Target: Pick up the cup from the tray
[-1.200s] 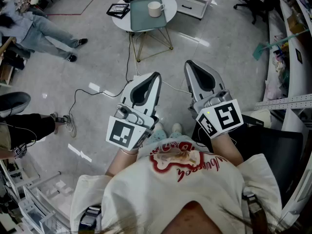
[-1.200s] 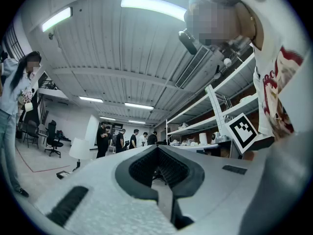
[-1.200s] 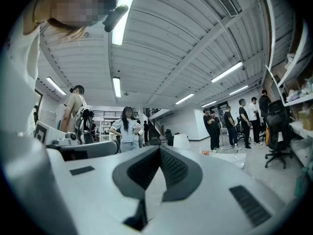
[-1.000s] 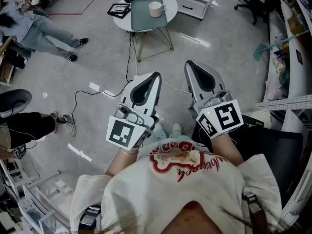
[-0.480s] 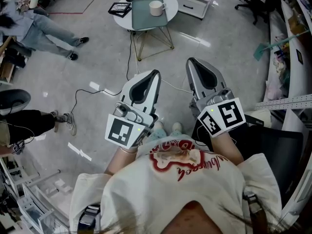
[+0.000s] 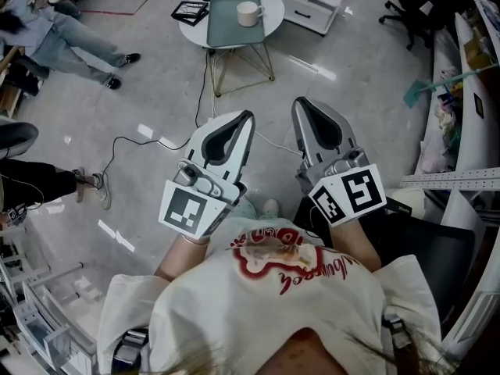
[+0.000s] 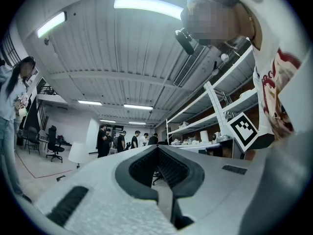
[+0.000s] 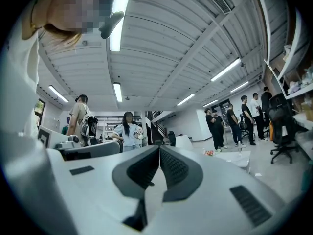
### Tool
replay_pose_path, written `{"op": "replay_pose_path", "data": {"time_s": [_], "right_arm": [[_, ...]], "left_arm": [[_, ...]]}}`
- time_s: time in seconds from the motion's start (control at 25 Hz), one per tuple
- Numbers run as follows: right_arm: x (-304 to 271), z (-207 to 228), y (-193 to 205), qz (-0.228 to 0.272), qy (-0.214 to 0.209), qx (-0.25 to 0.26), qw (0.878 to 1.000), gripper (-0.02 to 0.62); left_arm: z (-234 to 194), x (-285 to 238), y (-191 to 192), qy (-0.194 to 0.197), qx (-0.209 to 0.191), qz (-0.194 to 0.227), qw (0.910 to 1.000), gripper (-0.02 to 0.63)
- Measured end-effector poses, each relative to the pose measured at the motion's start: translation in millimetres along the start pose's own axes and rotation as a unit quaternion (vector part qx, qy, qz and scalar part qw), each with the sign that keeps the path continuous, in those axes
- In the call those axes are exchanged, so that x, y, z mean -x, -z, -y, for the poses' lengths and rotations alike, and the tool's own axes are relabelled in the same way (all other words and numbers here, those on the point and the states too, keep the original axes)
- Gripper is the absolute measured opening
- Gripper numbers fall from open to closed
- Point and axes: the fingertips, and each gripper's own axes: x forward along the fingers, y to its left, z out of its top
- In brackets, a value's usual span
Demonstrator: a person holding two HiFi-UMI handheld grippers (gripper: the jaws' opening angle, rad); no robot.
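Both closed and empty, our left hand-held gripper (image 6: 247,117) and right hand-held gripper (image 6: 301,104) are hanging over open floor (image 6: 156,100), well apart from the cup (image 6: 248,12) standing near the tray's (image 6: 226,30) far edge.

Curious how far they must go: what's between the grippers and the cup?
Head view: shiny floor crossed by a black cable, then the small table's wire legs below the tray holding the cup.

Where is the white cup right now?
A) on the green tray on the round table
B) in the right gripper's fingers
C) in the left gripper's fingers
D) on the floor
A: the cup stands on the tray on the round table; the left gripper and right gripper are shut, empty.
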Motion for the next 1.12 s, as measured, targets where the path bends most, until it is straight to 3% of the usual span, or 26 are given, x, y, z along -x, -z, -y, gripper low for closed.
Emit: {"op": "replay_pose_path", "data": {"time_s": [0.16, 0.4, 0.76, 1.12], "right_arm": [[-7.8, 12.2, 8.4, -0.007, 0.002, -0.008, 1.0, 0.026], [-47.9, 41.5, 19.5, -0.01, 0.015, 0.0, 1.0, 0.026], [-199.6, 91.0, 22.9, -0.012, 0.035, 0.001, 0.999, 0.025], [-291.3, 116.5, 2.4, 0.007, 0.043, 0.007, 0.999, 0.026]], "left_arm": [[-7.5, -11.0, 7.5, 0.005, -0.024, -0.009, 0.9997, 0.012], [-46.1, -41.0, 29.4, 0.009, 0.0, -0.008, 0.9999, 0.012], [-192.6, -117.0, 56.0, 0.026, 0.004, -0.014, 0.9996, 0.012], [-275.5, -168.1, 45.4, 0.032, 0.012, -0.004, 0.9994, 0.012]]}}
